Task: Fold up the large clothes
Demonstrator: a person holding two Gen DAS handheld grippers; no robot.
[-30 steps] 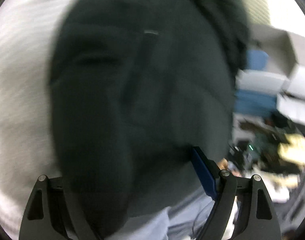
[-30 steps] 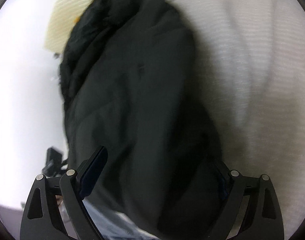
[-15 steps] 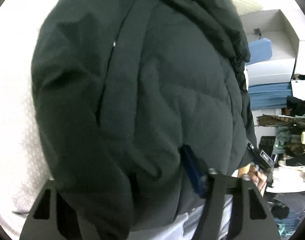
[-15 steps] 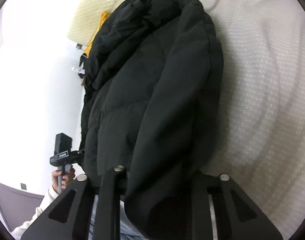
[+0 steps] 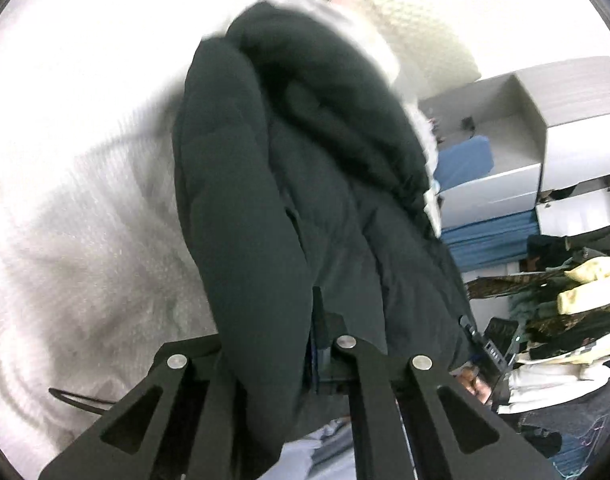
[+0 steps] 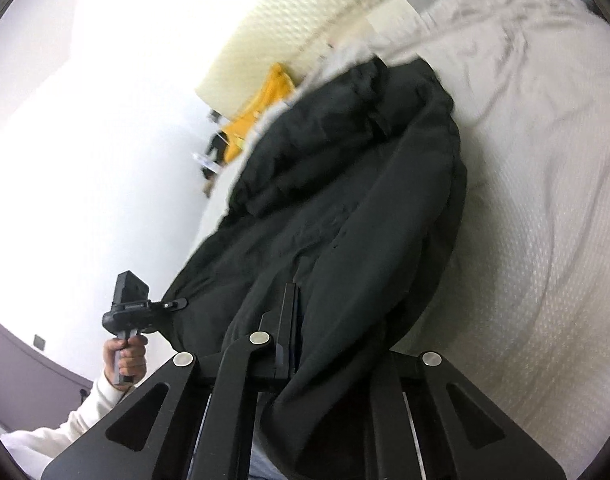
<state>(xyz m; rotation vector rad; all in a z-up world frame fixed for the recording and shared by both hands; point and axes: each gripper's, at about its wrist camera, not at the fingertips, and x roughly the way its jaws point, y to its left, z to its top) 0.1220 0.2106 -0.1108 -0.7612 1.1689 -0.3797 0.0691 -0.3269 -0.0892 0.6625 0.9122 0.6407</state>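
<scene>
With both tongs, left (image 5: 273,344) and right (image 6: 337,344), clamped on the black puffer jacket (image 6: 345,208), the person should keep its hem level and taut ahead of them.

The left gripper (image 5: 281,344) has its jaws drawn in on a thick fold of the black puffer jacket (image 5: 305,184), and the right gripper (image 6: 329,340) is clamped the same way on another fold of it. In the right wrist view the person's left hand (image 6: 127,358) grips its handle in a fist, white sleeve at the wrist.
</scene>
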